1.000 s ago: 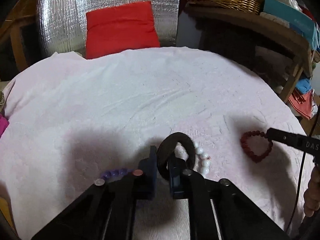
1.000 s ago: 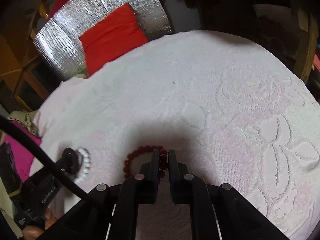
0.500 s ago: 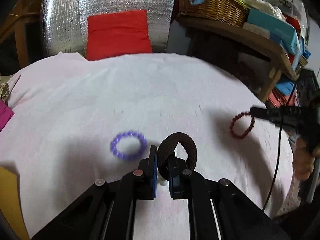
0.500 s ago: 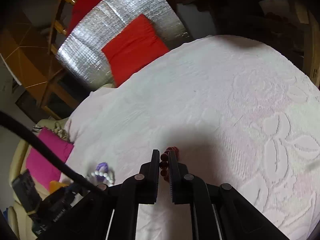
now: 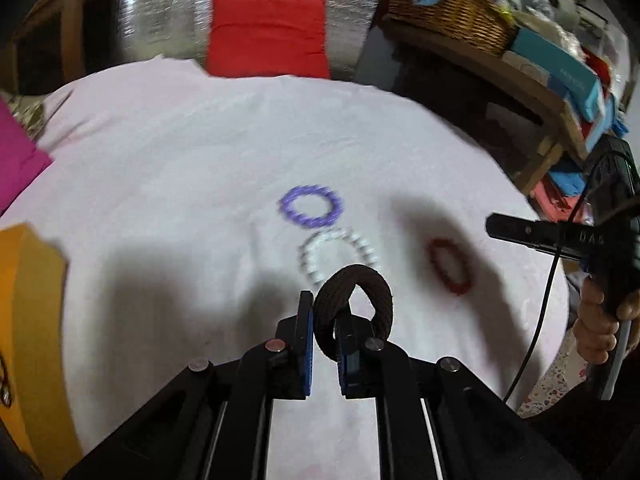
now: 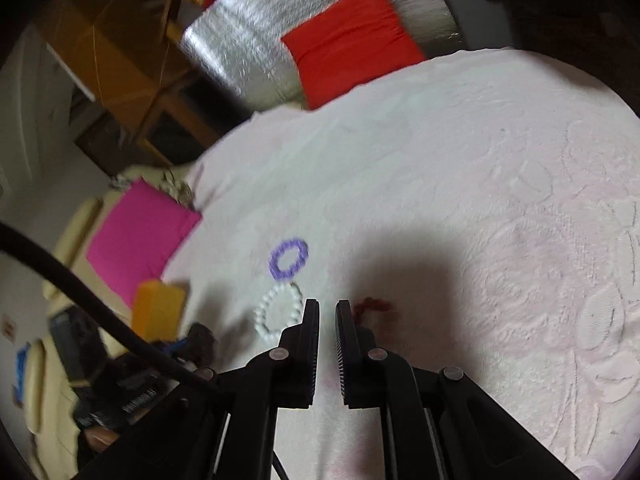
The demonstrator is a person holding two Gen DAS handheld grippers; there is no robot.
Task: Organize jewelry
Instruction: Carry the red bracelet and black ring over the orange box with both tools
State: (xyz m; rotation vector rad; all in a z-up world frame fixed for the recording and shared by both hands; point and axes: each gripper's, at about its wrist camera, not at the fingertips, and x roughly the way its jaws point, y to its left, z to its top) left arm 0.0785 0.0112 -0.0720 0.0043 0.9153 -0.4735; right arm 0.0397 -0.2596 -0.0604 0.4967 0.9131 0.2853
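Left wrist view, from left to right: an orange block (image 5: 28, 312) is cut off by the frame at the table's near-left edge, and a magenta cushion (image 5: 18, 160) sits beyond the cloth's left rim. The pink tablecloth (image 5: 160, 168) lies bare and wide across its left and far parts, up to the far edge where a red cushion (image 5: 268, 36) leans on silver foil. Near the middle, the purple bead bracelet (image 5: 312, 211) lies flat with the white pearl bracelet (image 5: 338, 254) just beside it on the near side; whether they touch is lost in blur. The left gripper (image 5: 325, 332) is clenched on a dark brown braided ring (image 5: 354, 306), which stands up in a loop above the fingertips and hides the pearl bracelet's near arc. Further right, the red bead bracelet (image 5: 450, 266) lies on the cloth in shadow, smeared by motion. The right gripper (image 5: 496, 228) hangs above and to the right of it, held by a hand (image 5: 600, 320); only one dark finger bar shows here. Past the table's right edge stands a cluttered wooden shelf (image 5: 532, 84) with a wicker basket (image 5: 448, 12).

In the right wrist view the right gripper's fingers (image 6: 308, 332) stand close together with nothing between them. The red bracelet peeks out just beyond the right finger, mostly hidden. To the right the cloth is open to its rim.
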